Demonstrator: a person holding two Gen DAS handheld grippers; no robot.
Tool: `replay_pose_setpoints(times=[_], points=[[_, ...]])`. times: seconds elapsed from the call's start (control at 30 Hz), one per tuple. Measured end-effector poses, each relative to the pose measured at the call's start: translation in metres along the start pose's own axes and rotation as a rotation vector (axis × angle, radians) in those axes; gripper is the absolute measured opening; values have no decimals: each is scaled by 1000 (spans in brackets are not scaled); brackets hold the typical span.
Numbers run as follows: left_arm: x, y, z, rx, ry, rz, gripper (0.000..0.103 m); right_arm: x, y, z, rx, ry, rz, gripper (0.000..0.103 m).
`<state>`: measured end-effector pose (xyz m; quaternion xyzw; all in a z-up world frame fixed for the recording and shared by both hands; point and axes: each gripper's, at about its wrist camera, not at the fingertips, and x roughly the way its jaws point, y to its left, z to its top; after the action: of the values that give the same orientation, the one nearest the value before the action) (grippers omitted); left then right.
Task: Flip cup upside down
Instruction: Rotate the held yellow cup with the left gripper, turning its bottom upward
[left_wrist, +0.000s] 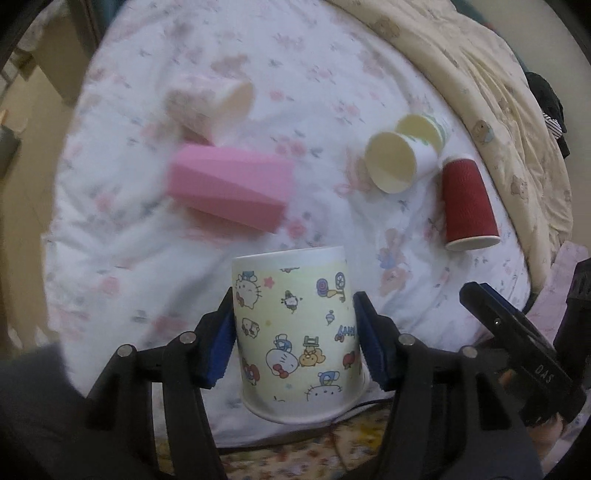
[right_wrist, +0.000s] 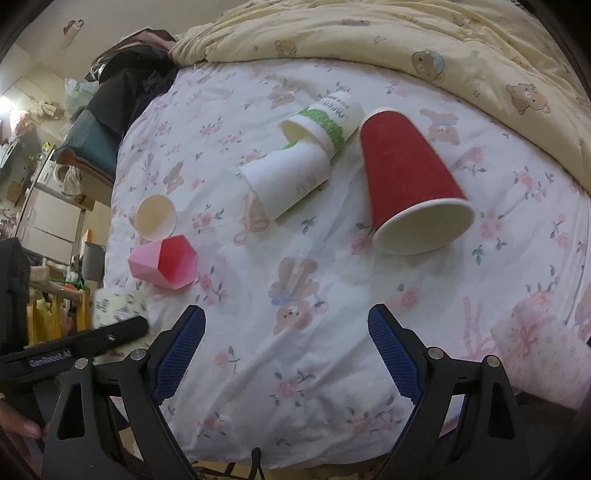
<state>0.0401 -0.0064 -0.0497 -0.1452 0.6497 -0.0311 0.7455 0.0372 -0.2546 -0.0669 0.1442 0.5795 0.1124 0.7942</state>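
Observation:
My left gripper (left_wrist: 293, 334) is shut on a pale yellow cartoon-print cup (left_wrist: 295, 332), held above the bed's near edge; the wider rim is at the bottom of the view, the closed base at the top. The cup shows blurred at the left of the right wrist view (right_wrist: 118, 306). My right gripper (right_wrist: 286, 352) is open and empty, low over the white floral bed sheet (right_wrist: 295, 369), in front of a red paper cup (right_wrist: 406, 184) lying on its side.
On the sheet lie a pink faceted cup (left_wrist: 229, 186), a floral paper cup (left_wrist: 210, 103), two white paper cups (left_wrist: 399, 158) and the red cup (left_wrist: 467, 205). A cream bear-print duvet (right_wrist: 406, 40) is bunched along the far side. Clothes and furniture stand beyond the bed's left edge.

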Motion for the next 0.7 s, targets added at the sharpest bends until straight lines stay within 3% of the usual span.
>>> replay_pose_setpoints(times=[0.4,0.47,0.57,0.7], points=[[-3,49,-18,-65,-98,-56,56,8,25,-19,-88,19,32,92],[-7,46,-16,-69,-132,-81,56,13,27,-21,-85,31,37,92],[-13,32,-16,-9,-198,-51,56,18,33,-21,-97,44,45,92],[-9,25,-16,-7,-188,-103,56,21,42,-21,-119,55,97,92]])
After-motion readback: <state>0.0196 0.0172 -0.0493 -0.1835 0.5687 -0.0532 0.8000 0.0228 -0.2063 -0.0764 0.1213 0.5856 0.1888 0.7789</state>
